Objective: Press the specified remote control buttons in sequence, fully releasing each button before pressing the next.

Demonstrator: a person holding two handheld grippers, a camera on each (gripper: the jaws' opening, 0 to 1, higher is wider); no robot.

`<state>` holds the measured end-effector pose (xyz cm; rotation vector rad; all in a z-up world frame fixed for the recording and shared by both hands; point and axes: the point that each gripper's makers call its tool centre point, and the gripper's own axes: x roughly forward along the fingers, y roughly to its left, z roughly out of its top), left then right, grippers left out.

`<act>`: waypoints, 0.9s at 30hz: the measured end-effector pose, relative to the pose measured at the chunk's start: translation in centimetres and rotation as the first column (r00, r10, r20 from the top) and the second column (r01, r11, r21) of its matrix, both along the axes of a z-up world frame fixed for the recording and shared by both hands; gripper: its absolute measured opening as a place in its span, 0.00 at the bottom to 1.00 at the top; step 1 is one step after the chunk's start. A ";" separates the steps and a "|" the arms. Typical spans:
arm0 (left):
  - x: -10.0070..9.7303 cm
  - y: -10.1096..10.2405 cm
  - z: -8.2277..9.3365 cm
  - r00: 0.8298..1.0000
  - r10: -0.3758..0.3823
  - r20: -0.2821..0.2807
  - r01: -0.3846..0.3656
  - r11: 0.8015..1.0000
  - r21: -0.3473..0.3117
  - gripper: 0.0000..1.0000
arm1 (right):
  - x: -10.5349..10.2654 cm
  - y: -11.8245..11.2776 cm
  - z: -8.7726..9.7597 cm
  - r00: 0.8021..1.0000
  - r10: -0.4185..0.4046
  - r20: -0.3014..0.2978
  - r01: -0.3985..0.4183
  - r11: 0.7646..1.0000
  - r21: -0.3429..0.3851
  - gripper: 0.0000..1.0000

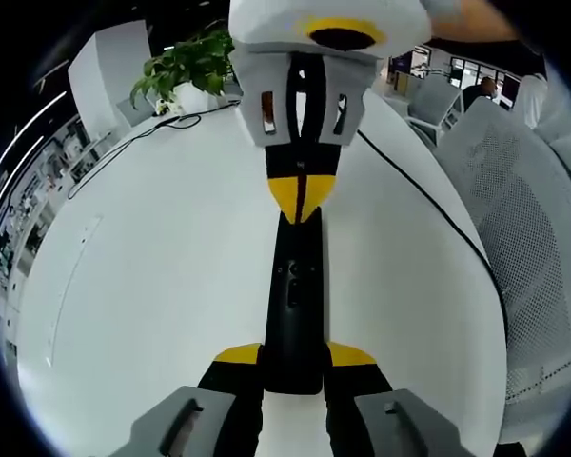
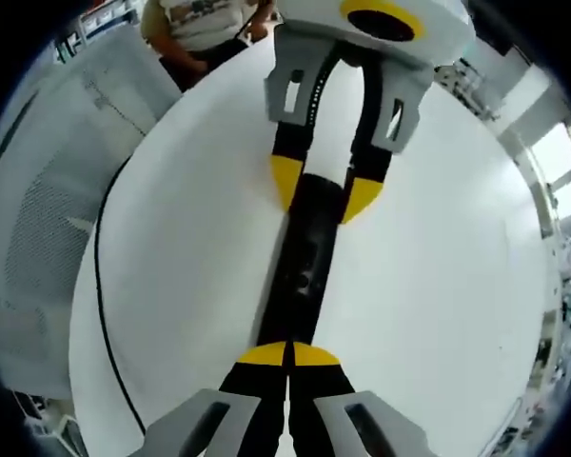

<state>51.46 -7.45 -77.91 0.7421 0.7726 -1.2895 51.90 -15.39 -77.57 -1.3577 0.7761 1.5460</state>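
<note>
White tabletop (image 1: 152, 286) stretched across both views, with a black cable (image 1: 428, 205) trailing over it, a potted green plant (image 1: 186, 67) at its far edge and mesh-backed office chairs (image 1: 533, 248) alongside. On the table lay a slim black remote control (image 1: 295, 295), its buttons facing up.

In the left gripper view, the left gripper (image 1: 295, 357) had its yellow-tipped jaws clamped on the near end of the remote, one jaw on each long side. The right gripper (image 1: 302, 195) came in from the top of that view, jaws pressed together, their joined yellow tips down on the remote's far end.

The right gripper view showed the same from the other end: the right gripper (image 2: 289, 354) with tips together over the remote (image 2: 305, 257), and the left gripper (image 2: 325, 190) straddling it opposite. A person (image 2: 205, 24) in a light shirt stood beyond the table.
</note>
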 end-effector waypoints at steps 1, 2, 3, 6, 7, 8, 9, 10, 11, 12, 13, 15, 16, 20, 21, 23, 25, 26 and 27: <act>0.0 0.0 0.0 1.000 0.000 0.000 0.000 1.000 0.000 0.23 | 0.0 0.0 0.0 1.000 -0.010 -0.005 0.010 1.000 0.003 0.00; 0.0 0.0 0.0 1.000 0.000 0.000 0.000 1.000 0.000 0.23 | 0.1 -0.1 0.0 1.000 -0.019 -0.011 0.019 1.000 0.011 0.00; 0.1 0.0 0.0 1.000 0.000 0.000 0.000 1.000 -0.001 0.23 | 0.2 -0.1 0.1 1.000 -0.018 -0.014 0.018 1.000 0.018 0.00; 0.1 0.0 0.0 1.000 0.000 0.002 0.000 1.000 -0.003 0.23 | 0.2 -0.1 0.1 0.999 -0.039 -0.025 0.040 0.998 0.046 0.00; 0.1 0.0 0.0 1.000 -0.001 0.002 0.001 1.000 -0.002 0.23 | 0.2 -0.1 0.1 0.998 -0.049 -0.028 0.050 0.998 0.050 0.00; 0.1 0.0 0.0 1.000 -0.001 0.002 0.001 1.000 -0.001 0.23 | 0.2 -0.1 0.1 0.999 -0.046 -0.027 0.048 0.998 0.050 0.00; 0.1 0.0 0.0 1.000 -0.002 0.002 0.002 1.000 0.000 0.23 | 0.2 0.0 0.1 0.999 -0.047 -0.025 0.049 0.998 0.050 0.00; 0.1 0.0 0.0 1.000 -0.001 0.001 0.001 1.000 0.001 0.23 | 0.2 0.0 0.1 0.999 -0.047 -0.023 0.048 0.998 0.048 0.00; 0.1 0.0 0.0 1.000 -0.001 0.002 0.001 1.000 0.001 0.23 | 0.2 0.0 0.1 0.999 -0.041 -0.020 0.042 0.998 0.047 0.00; 0.1 0.0 0.0 1.000 -0.001 0.002 0.001 1.000 0.001 0.23 | 0.2 0.0 0.1 0.999 -0.040 -0.018 0.041 0.998 0.046 0.00; 0.1 0.0 0.0 1.000 0.000 0.002 0.000 1.000 0.001 0.23 | 0.2 0.0 0.1 0.999 -0.042 -0.016 0.043 0.998 0.045 0.00; 0.1 0.0 0.0 1.000 0.000 0.004 0.000 1.000 0.002 0.23 | 0.2 0.0 0.2 0.999 -0.042 -0.012 0.043 0.998 0.048 0.00; 0.2 0.0 0.0 1.000 0.000 0.005 0.000 1.000 0.002 0.23 | 0.3 0.0 0.2 0.999 -0.043 -0.008 0.044 0.998 0.053 0.00; 0.2 0.0 0.0 1.000 0.000 0.010 0.000 1.000 0.004 0.23 | 0.4 0.1 0.4 0.998 -0.067 -0.019 0.068 0.995 0.077 0.00; 0.2 0.0 0.0 1.000 0.001 0.011 -0.001 1.000 0.004 0.23 | 0.4 0.2 0.6 0.997 -0.069 -0.019 0.070 0.994 0.083 0.00; 0.2 0.0 0.1 1.000 0.000 0.014 -0.001 1.000 0.004 0.23 | 0.5 0.3 1.2 0.997 -0.079 -0.019 0.081 0.992 0.097 0.00; 0.3 0.0 0.1 1.000 0.001 0.013 -0.001 1.000 0.003 0.23 | 0.7 0.3 1.7 0.996 -0.084 -0.014 0.085 0.991 0.105 0.00; 0.3 0.0 0.1 1.000 0.001 0.013 -0.001 1.000 0.003 0.23 | 0.7 0.3 2.0 0.996 -0.087 -0.015 0.088 0.990 0.109 0.00; 0.3 -0.1 0.1 1.000 0.001 0.013 -0.001 1.000 0.003 0.23 | 0.8 0.4 2.4 0.996 -0.089 -0.010 0.090 0.989 0.118 0.00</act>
